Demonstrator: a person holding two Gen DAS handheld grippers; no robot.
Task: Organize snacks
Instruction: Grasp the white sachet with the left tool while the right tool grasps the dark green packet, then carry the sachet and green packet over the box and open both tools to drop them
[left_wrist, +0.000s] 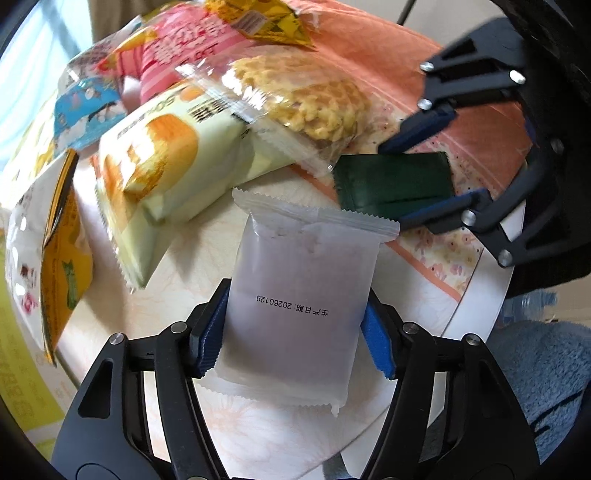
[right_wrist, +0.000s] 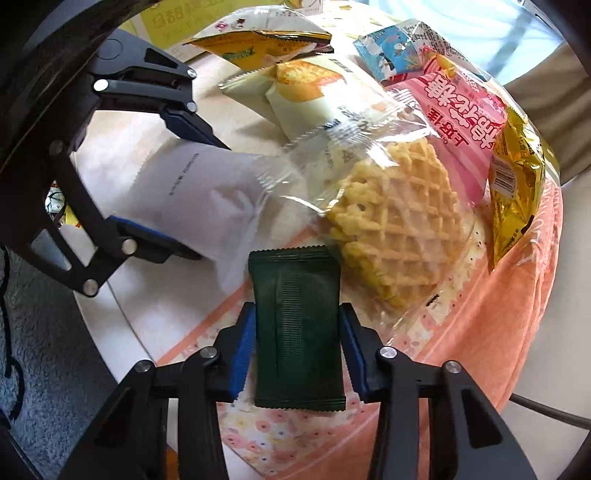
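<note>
A white packet (left_wrist: 295, 295) with a printed date lies lengthwise between the blue pads (left_wrist: 210, 332) of my left gripper (left_wrist: 293, 336), which press on its two long sides. The right wrist view shows the same white packet (right_wrist: 192, 195) in the left gripper (right_wrist: 207, 199) at upper left. My right gripper (right_wrist: 299, 352) is shut on a dark green packet (right_wrist: 299, 332), its pads against both edges. In the left wrist view the green packet (left_wrist: 395, 184) sits in the right gripper (left_wrist: 395, 186) at the right. Both packets are low over the round table (left_wrist: 491, 280).
A heap of snacks lies behind: a waffle snack in a clear wrapper (right_wrist: 399, 229), a cream bread packet (left_wrist: 159, 155), a pink bag (right_wrist: 461, 122), a gold bag (right_wrist: 517, 184), a blue packet (left_wrist: 85, 107) and a yellow-white bag (left_wrist: 55, 240). A pink floral cloth (right_wrist: 480, 332) covers the table. Grey-blue carpet (left_wrist: 546, 369) lies below.
</note>
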